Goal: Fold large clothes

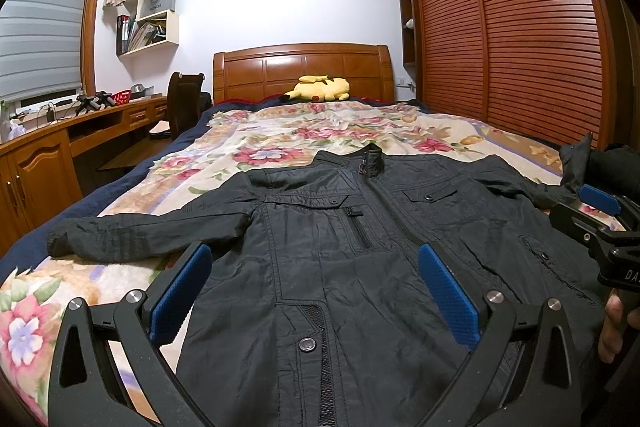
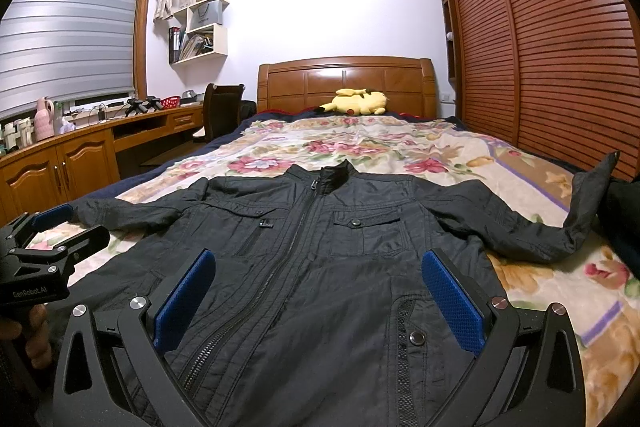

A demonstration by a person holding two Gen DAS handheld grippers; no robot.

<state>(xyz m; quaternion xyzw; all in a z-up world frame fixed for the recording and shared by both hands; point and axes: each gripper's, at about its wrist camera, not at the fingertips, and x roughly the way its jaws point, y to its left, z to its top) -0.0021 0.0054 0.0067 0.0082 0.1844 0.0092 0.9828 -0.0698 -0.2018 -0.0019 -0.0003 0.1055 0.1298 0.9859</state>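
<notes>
A black zip jacket (image 1: 360, 247) lies front-up and spread flat on the floral bedspread (image 1: 280, 135), collar toward the headboard, both sleeves stretched sideways. My left gripper (image 1: 316, 263) hovers open above its lower left part, blue pads wide apart, nothing between them. In the right wrist view the same jacket (image 2: 320, 247) fills the foreground. My right gripper (image 2: 320, 267) is open over its lower right half and holds nothing. The right sleeve's cuff (image 2: 596, 187) stands up at the bed's right side. Each gripper appears at the edge of the other's view, held by a hand.
A yellow plush toy (image 1: 320, 89) rests by the wooden headboard (image 1: 304, 67). A slatted wardrobe (image 1: 520, 27) runs along the right of the bed. A wooden desk (image 1: 60, 143) and a dark chair (image 1: 184, 103) stand to the left. A dark bundle (image 2: 624, 219) lies at the right edge.
</notes>
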